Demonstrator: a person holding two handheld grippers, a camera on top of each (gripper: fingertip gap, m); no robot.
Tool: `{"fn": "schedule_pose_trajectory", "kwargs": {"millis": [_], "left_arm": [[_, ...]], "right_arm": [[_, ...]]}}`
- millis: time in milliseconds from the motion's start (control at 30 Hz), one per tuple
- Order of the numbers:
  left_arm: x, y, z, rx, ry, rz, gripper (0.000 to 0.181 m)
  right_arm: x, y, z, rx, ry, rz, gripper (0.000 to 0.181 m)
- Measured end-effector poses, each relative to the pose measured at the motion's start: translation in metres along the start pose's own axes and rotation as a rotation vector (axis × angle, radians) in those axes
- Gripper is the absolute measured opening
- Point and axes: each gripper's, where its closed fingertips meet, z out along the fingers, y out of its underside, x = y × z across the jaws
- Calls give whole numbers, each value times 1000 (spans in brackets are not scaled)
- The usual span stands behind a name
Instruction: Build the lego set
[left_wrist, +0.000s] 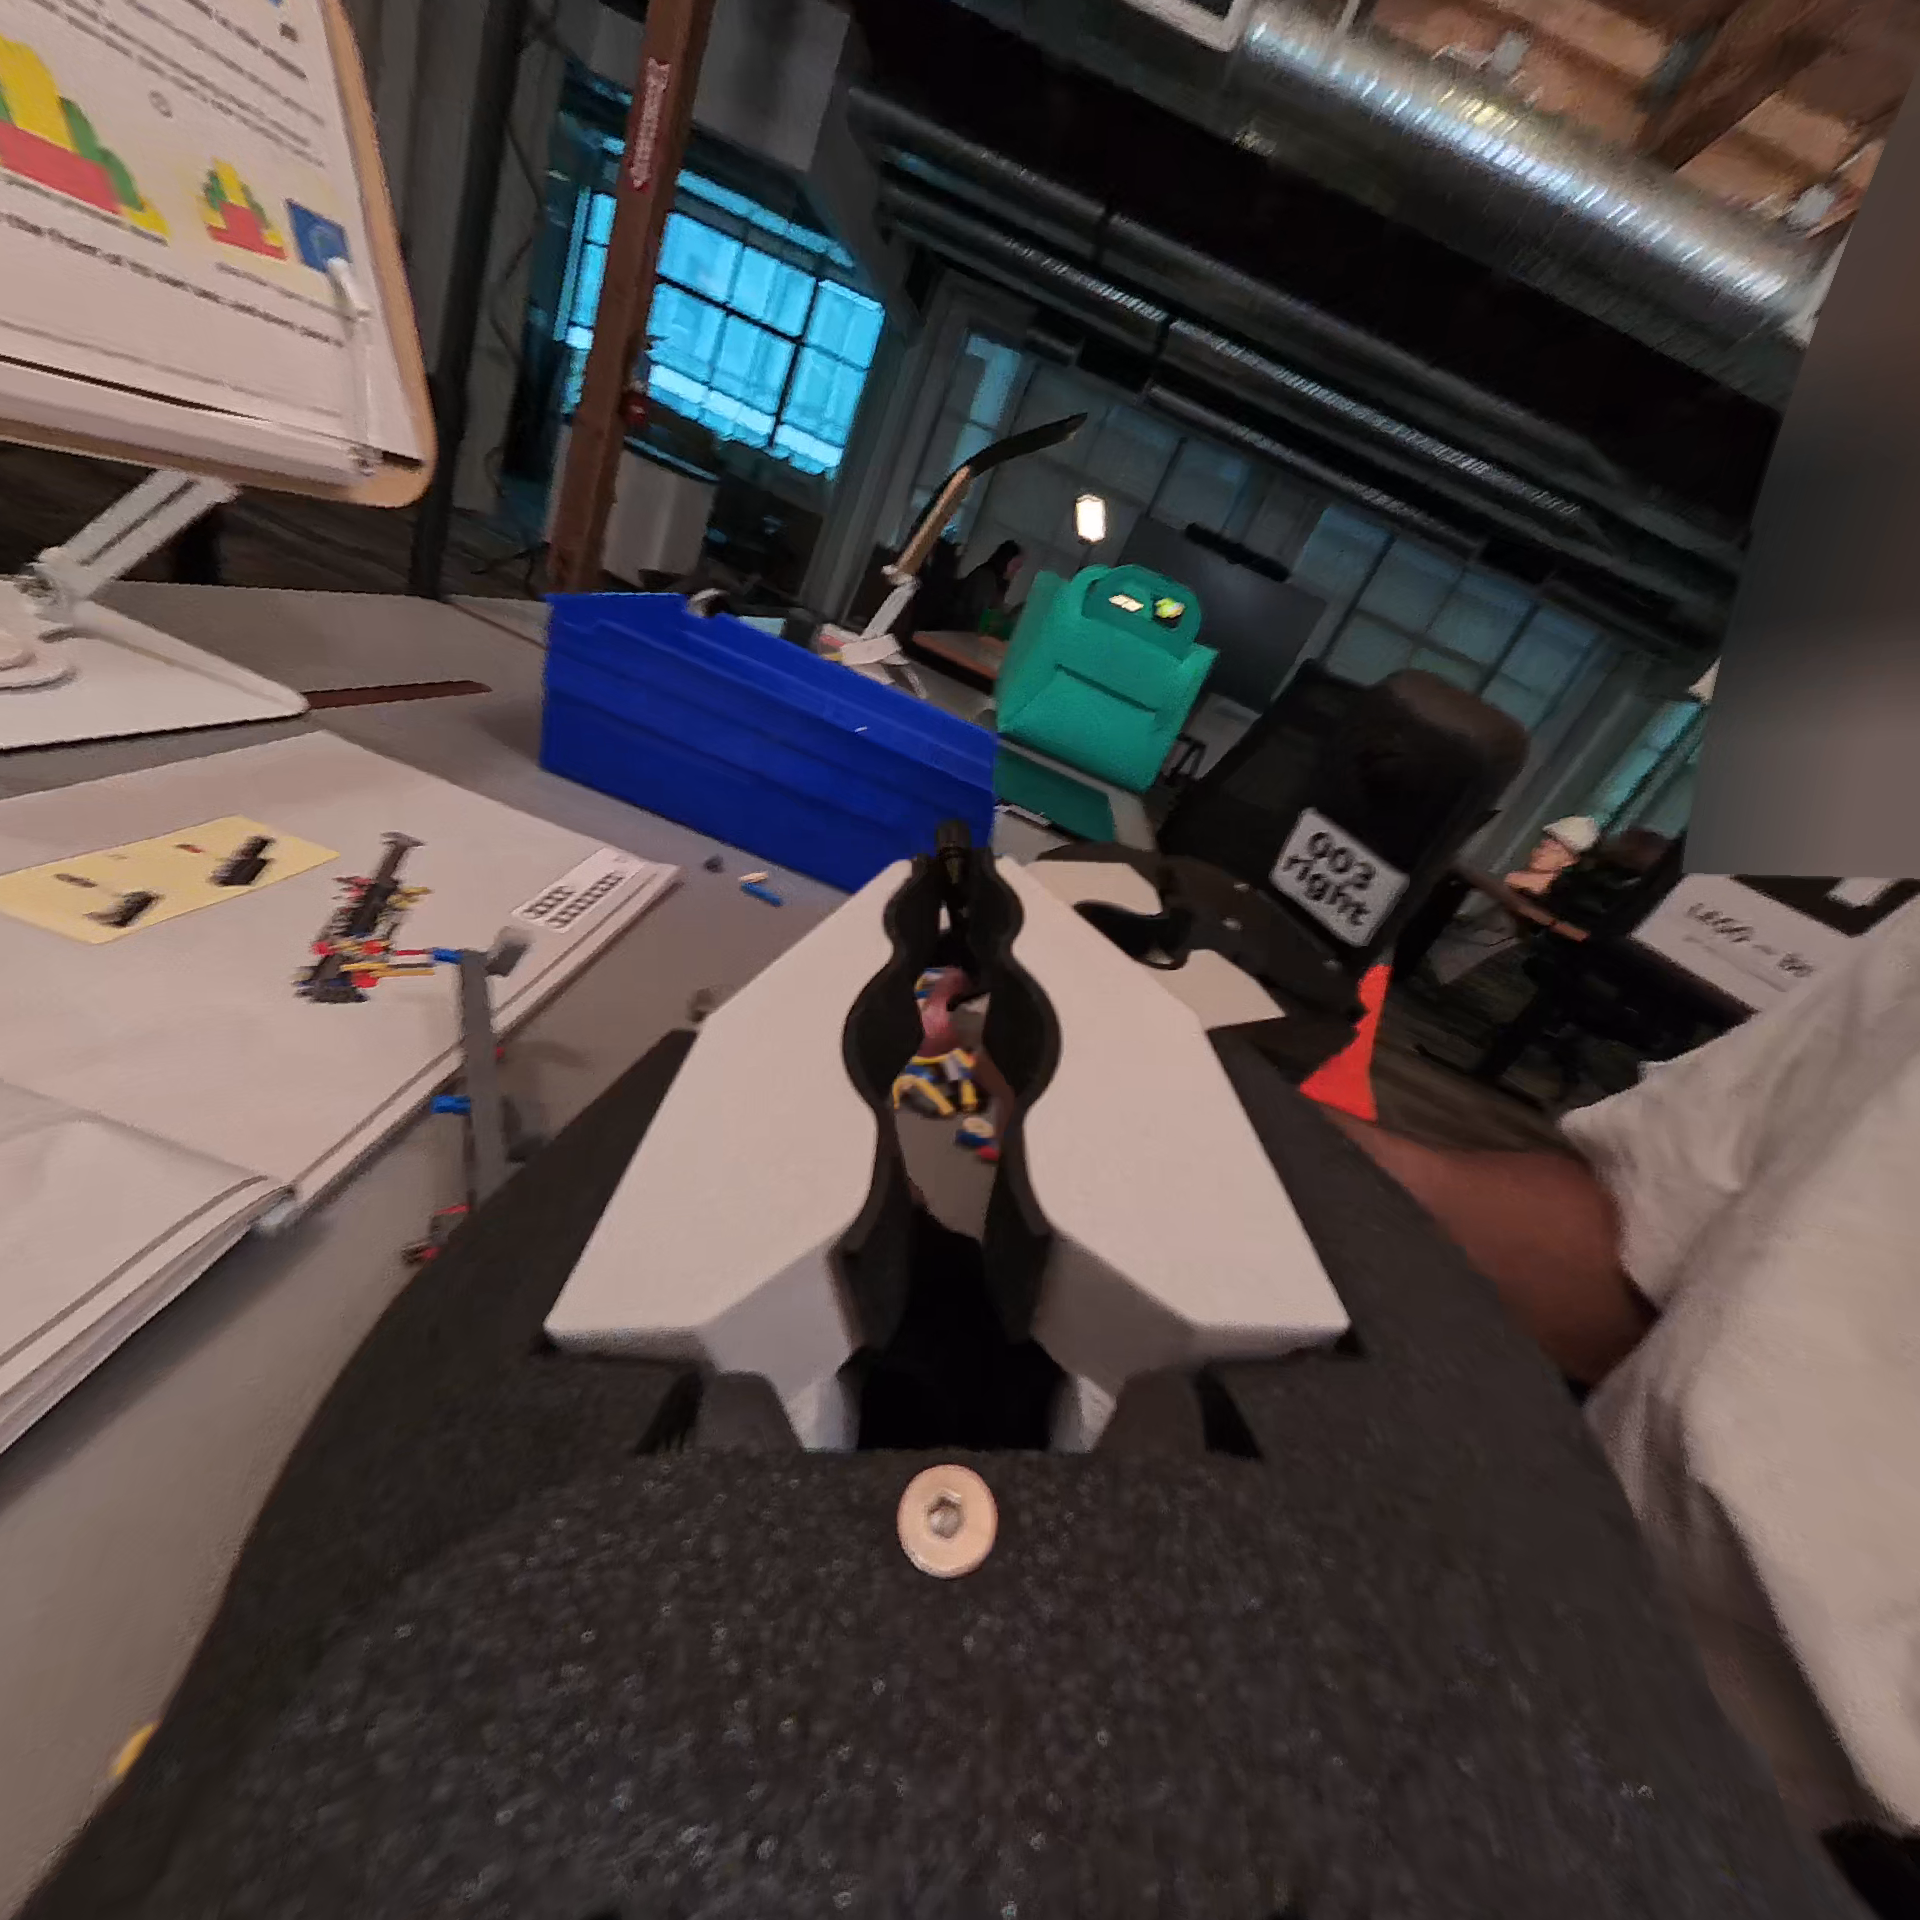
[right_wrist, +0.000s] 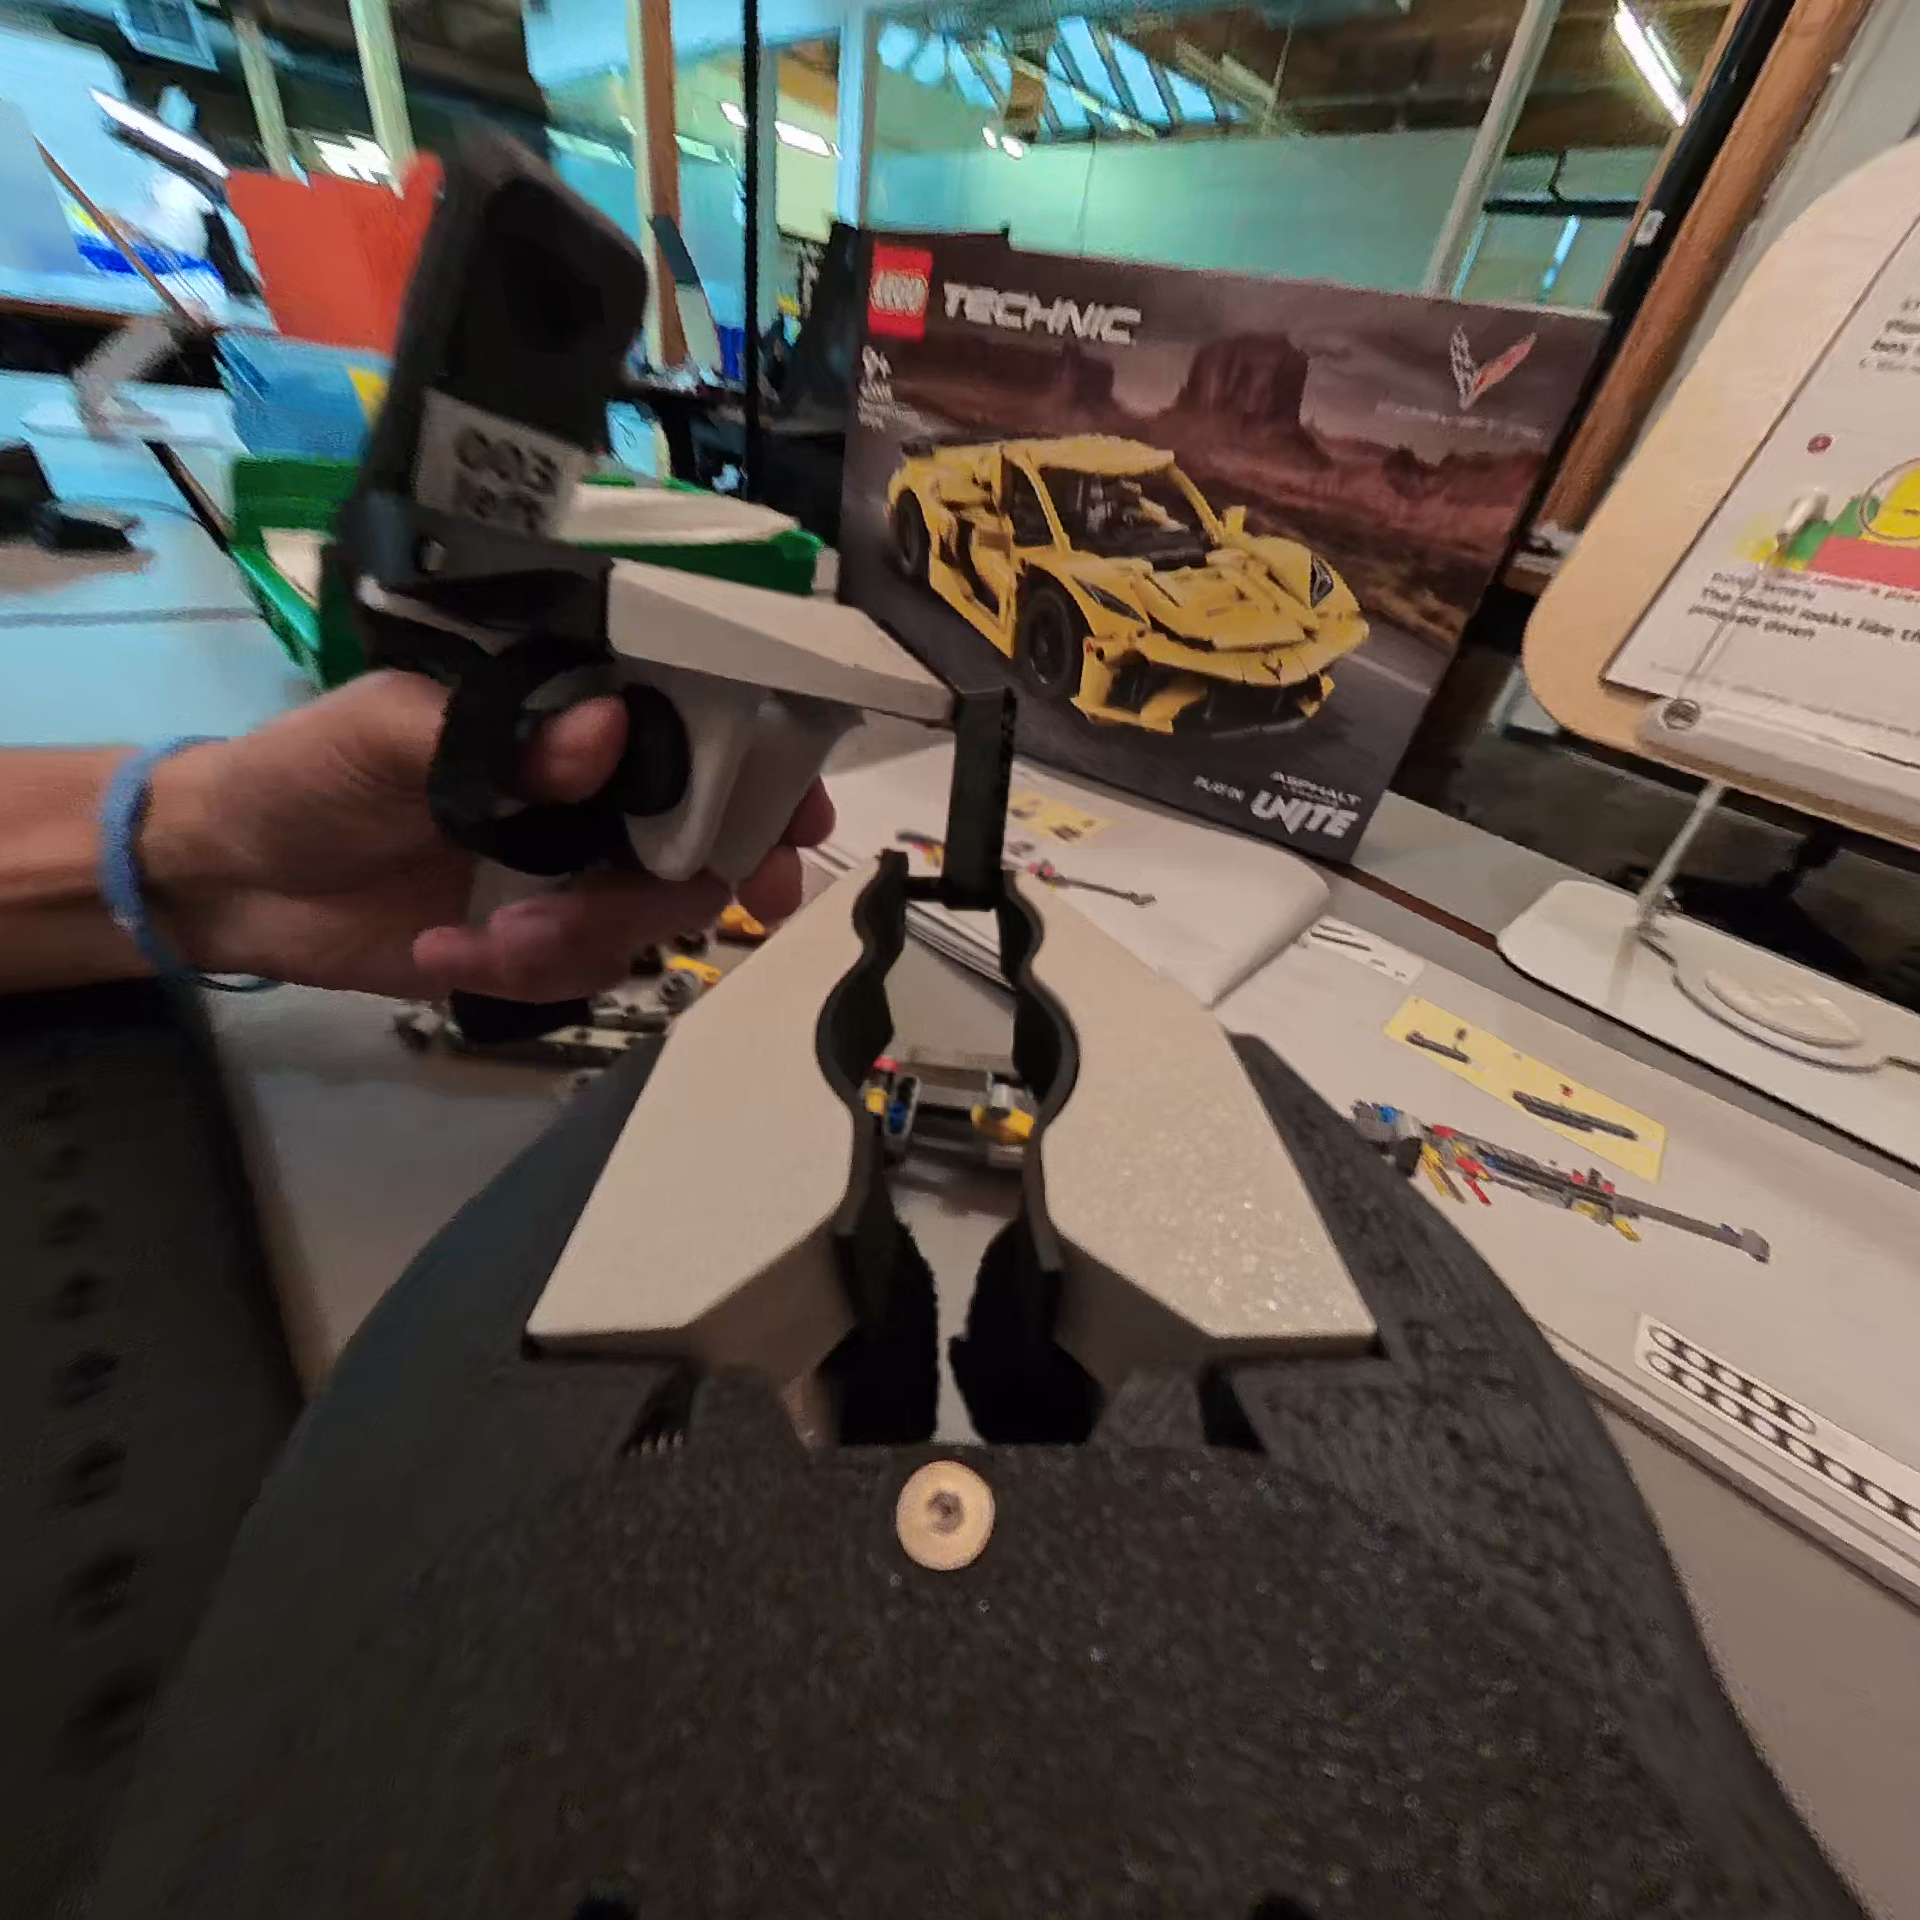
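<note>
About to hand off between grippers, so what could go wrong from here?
The black beam hangs from the left gripper, its lower end between the tips of the right gripper, with a gap on one side. Releasing early could drop it onto the loose pieces below. Closing off-centre might twist it.

Blue bin (left_wrist: 764, 727) on grey table (left_wrist: 416, 634); green backpack (left_wrist: 1101, 675) beyond; silver duct (left_wrist: 1507, 156) overhead.
</note>
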Motion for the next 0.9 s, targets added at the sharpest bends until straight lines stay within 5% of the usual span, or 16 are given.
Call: {"fn": "schedule_pose_trajectory", "kwargs": {"millis": [267, 900], "left_arm": [[25, 0, -4, -9, 177, -49, 3], [21, 20, 4, -82, 164, -59, 4]], "right_arm": [[-17, -35, -22, 205, -127, -4, 21], [-8, -24, -20, 160, -81, -56, 12]]}}
